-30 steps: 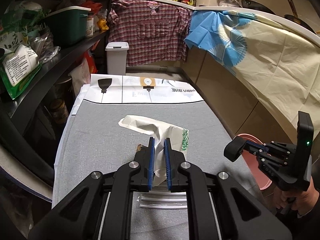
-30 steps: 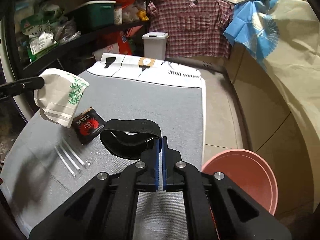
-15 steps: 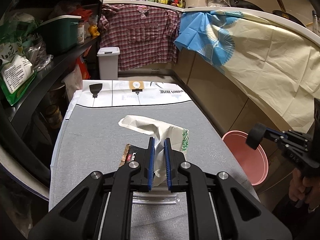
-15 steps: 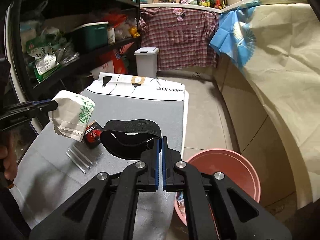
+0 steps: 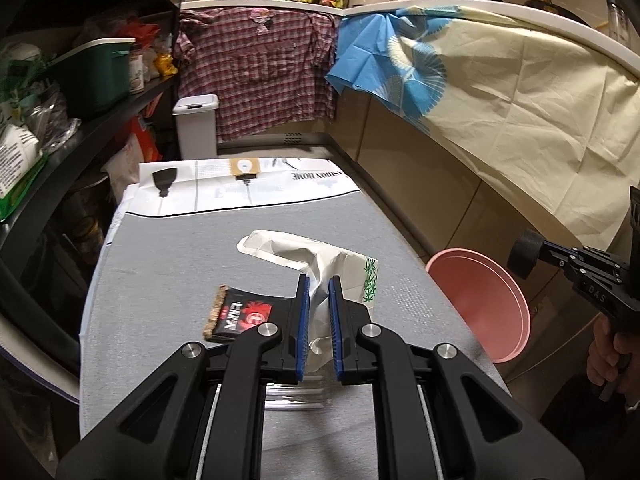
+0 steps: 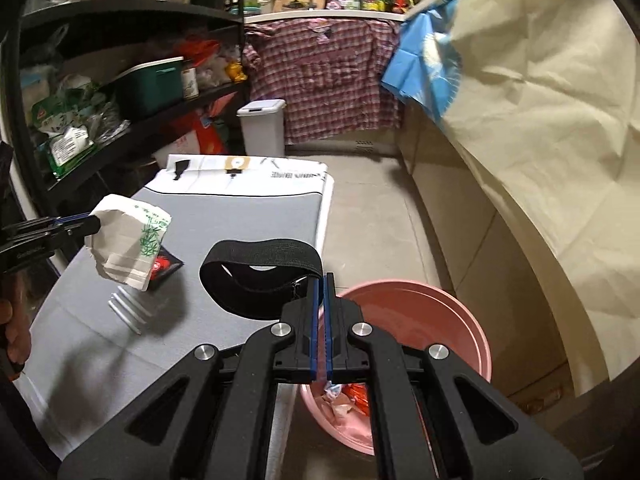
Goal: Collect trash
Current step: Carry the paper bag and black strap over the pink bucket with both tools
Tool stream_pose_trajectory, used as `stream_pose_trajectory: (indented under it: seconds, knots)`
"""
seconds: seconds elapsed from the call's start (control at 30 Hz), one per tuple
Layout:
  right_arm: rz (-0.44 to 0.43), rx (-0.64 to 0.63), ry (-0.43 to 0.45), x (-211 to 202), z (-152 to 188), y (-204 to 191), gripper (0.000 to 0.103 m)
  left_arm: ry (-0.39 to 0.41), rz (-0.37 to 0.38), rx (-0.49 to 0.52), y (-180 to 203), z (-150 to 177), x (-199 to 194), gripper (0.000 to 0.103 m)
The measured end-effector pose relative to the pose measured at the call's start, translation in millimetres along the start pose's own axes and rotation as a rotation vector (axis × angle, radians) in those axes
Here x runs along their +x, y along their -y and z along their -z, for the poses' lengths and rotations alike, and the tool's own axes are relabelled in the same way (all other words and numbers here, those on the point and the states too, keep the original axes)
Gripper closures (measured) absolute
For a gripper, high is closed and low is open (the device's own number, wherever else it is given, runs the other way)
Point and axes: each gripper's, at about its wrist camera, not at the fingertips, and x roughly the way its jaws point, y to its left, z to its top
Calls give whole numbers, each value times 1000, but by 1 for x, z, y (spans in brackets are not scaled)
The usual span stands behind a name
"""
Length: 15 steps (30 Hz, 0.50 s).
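Left gripper (image 5: 319, 308) clamping a crumpled white paper bag (image 5: 320, 258), holding it up over the grey table (image 5: 168, 264), above a black-and-red wrapper (image 5: 244, 314); right gripper (image 6: 320, 304) pinching a black strap loop (image 6: 260, 264) beside the pink bin (image 6: 448, 300), fingers pressing together on it

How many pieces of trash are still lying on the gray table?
2: a black-and-red wrapper beside the left claw and clear plastic strips nearer the front. More may hide underneath.
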Motion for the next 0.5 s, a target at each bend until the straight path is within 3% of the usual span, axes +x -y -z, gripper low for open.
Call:
stream_pose_trajectory:
  seconds: [0.5]
  knots:
    - [65, 120, 6, -4, 13, 54, 101, -23, 46, 80, 61, -2, 21, 93]
